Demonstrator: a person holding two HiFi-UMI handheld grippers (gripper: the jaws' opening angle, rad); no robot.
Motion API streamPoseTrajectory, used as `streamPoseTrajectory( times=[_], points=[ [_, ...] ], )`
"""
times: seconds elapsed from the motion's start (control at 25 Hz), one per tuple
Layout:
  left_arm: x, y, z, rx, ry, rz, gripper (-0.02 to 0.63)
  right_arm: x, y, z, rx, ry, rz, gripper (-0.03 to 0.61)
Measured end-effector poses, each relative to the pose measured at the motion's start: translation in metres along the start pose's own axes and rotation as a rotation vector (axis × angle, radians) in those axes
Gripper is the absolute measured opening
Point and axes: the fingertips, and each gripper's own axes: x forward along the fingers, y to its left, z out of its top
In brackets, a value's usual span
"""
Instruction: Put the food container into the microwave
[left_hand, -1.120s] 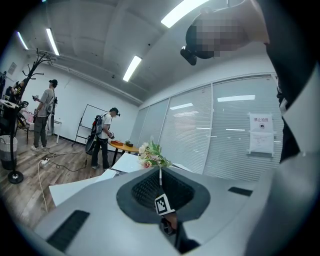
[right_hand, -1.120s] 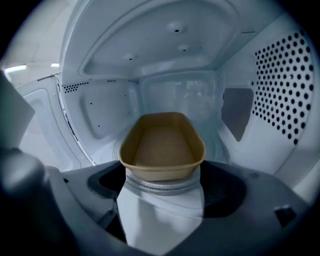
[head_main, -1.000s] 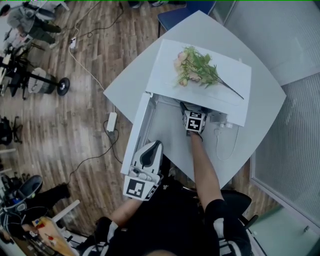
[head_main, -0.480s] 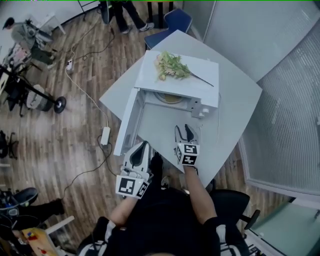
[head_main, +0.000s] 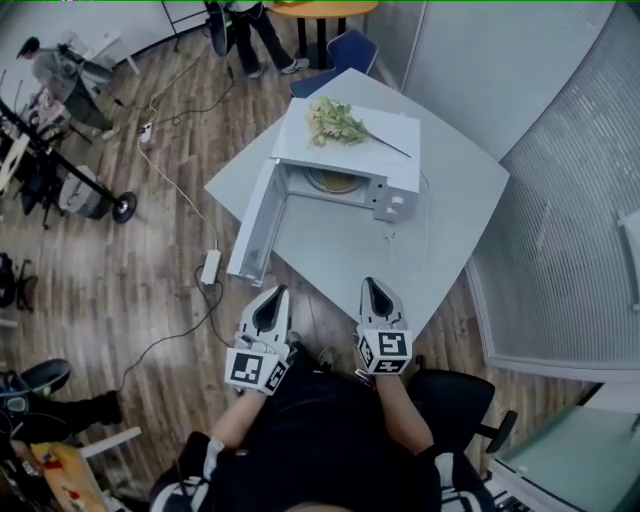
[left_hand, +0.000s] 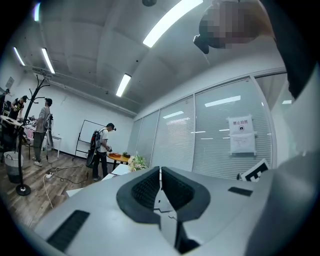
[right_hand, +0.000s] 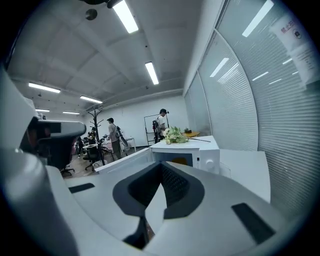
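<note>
The left gripper (left_hand: 160, 176) has its jaws pressed together with nothing between them; the right gripper (right_hand: 160, 172) is likewise closed at the tips and empty; in the head view the two are held side by side, apart from each other, just off the near corner of the white table (head_main: 455, 215), jaws pointing toward it and touching nothing. Farther out on the table stands the white microwave (head_main: 395, 180), its door (head_main: 255, 225) swung wide open to the left; the food container (head_main: 335, 182) sits inside the cavity, showing as a yellowish round shape on its floor. A bunch of flowers (head_main: 335, 120) lies on the microwave's top; a power strip (head_main: 211, 267) lies on the wooden floor (head_main: 150, 250) near the open door; a blue chair (head_main: 355, 50) stands at the table's far side.
</note>
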Motion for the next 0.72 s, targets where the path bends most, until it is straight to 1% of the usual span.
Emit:
streamPoseTrajectory(
  times=[0.2, 0.36, 0.48, 0.72],
  points=[
    [-0.005, 0.000, 0.004, -0.007, -0.014, -0.019, 0.031, -0.027, 0.025, 0.007, 0.014, -0.023, 0.031, 0.023],
    [-0.010, 0.008, 0.010, -0.004, -0.022, -0.030, 0.031, -0.039, 0.039, 0.014, 0.053, -0.031, 0.029, 0.023],
    [-0.012, 0.018, 0.010, -0.003, -0.015, -0.037, 0.031, -0.043, 0.048, 0.020, 0.064, -0.040, 0.023, 0.023],
    [-0.016, 0.029, 0.012, -0.003, -0.015, -0.054, 0.031, -0.047, 0.063, 0.035, 0.051, -0.073, 0.022, 0.023]
  ],
)
